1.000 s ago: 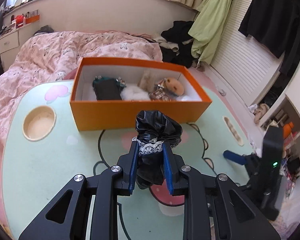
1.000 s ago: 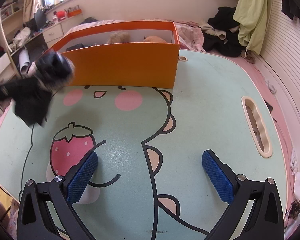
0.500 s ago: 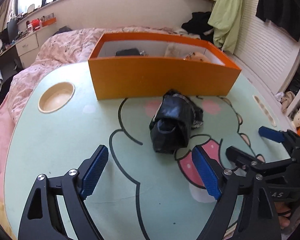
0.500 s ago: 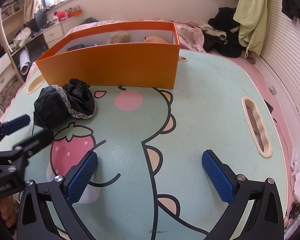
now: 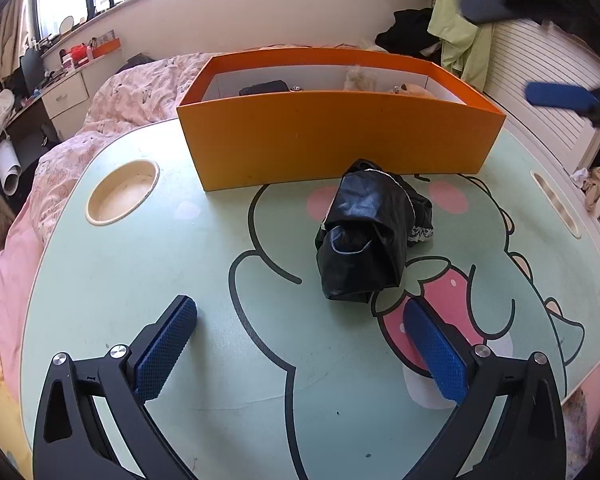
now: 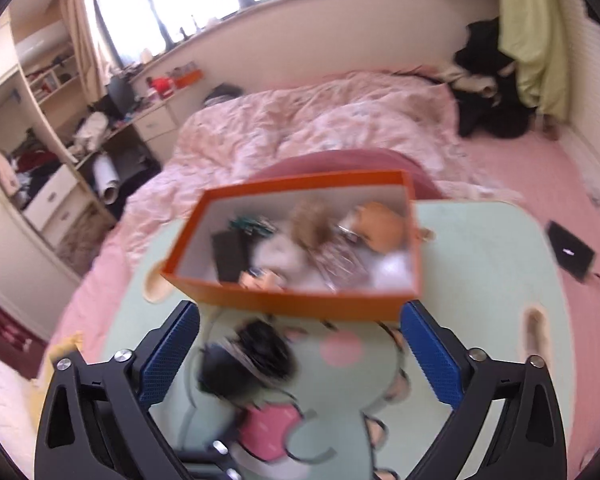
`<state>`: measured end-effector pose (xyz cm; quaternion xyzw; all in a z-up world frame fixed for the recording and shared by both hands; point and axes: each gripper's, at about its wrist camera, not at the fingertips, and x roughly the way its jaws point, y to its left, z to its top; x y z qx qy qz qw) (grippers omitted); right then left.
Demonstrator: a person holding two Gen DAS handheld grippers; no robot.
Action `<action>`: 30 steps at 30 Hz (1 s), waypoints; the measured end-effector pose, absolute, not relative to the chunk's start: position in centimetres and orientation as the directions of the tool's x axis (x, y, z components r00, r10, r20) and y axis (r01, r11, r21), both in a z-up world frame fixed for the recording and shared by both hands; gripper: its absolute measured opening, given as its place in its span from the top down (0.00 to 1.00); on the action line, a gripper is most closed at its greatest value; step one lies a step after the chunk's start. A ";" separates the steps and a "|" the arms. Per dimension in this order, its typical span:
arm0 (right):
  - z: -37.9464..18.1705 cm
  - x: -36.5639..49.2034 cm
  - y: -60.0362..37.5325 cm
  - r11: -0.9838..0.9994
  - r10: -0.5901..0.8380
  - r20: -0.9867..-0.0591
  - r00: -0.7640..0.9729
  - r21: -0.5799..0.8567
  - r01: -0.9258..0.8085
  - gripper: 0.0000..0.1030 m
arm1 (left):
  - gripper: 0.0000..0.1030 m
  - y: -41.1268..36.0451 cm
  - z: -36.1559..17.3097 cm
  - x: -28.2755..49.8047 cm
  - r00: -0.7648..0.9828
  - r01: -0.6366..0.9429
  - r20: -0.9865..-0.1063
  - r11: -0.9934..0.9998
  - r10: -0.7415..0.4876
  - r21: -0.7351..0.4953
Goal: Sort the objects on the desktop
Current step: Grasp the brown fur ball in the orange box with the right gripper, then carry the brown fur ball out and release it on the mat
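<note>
A black shiny bundle with lace trim (image 5: pixel 364 236) lies on the green table just in front of the orange box (image 5: pixel 340 140). My left gripper (image 5: pixel 298 312) hovers low on the near side of the bundle. Its jaws are still opening and nothing is between them. My right gripper (image 6: pixel 300 316) is high above the table, blurred by motion, and looks down on the box (image 6: pixel 300 178) and the bundle (image 6: pixel 252 360). Its jaws are wide but closing, with nothing in them. It also shows blurred at the top right of the left wrist view (image 5: pixel 528 48).
The box holds a black item (image 6: pixel 228 256), a tan fluffy thing (image 6: pixel 312 220) and an orange-brown plush (image 6: pixel 384 224). The table has a round cup hollow (image 5: pixel 122 192) at left and a slot (image 5: pixel 556 204) at right. A pink-quilted bed (image 6: pixel 320 128) lies beyond.
My left gripper opened and let go of the black bundle, which now lies on the table before the box. My right gripper rose quickly and its jaws narrowed a little.
</note>
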<state>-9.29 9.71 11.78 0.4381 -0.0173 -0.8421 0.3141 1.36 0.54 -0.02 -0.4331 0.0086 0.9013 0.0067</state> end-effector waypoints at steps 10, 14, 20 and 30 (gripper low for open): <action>7.0 -19.1 1.1 -0.876 -0.379 -0.877 -0.296 0.237 0.420 0.45 | 0.00 0.7 0.3 1.2 -0.625 -0.024 -0.781 -1.000 0.010 0.006; 4.7 -20.6 0.4 -0.877 -0.368 -0.905 -0.213 0.262 0.403 0.77 | 0.00 0.6 0.4 1.1 -0.625 -0.028 -0.781 -1.000 0.016 0.001; 10.1 -16.3 3.1 -0.847 -0.458 -0.817 -0.350 0.282 0.450 0.78 | 0.00 0.5 0.4 1.0 -0.626 -0.029 -0.779 -1.000 0.020 -0.002; 12.3 -5.6 11.0 -0.765 -0.585 -0.715 -0.382 0.331 0.552 0.78 | 0.00 0.3 0.4 1.0 -0.627 -0.030 -0.779 -1.000 0.021 -0.003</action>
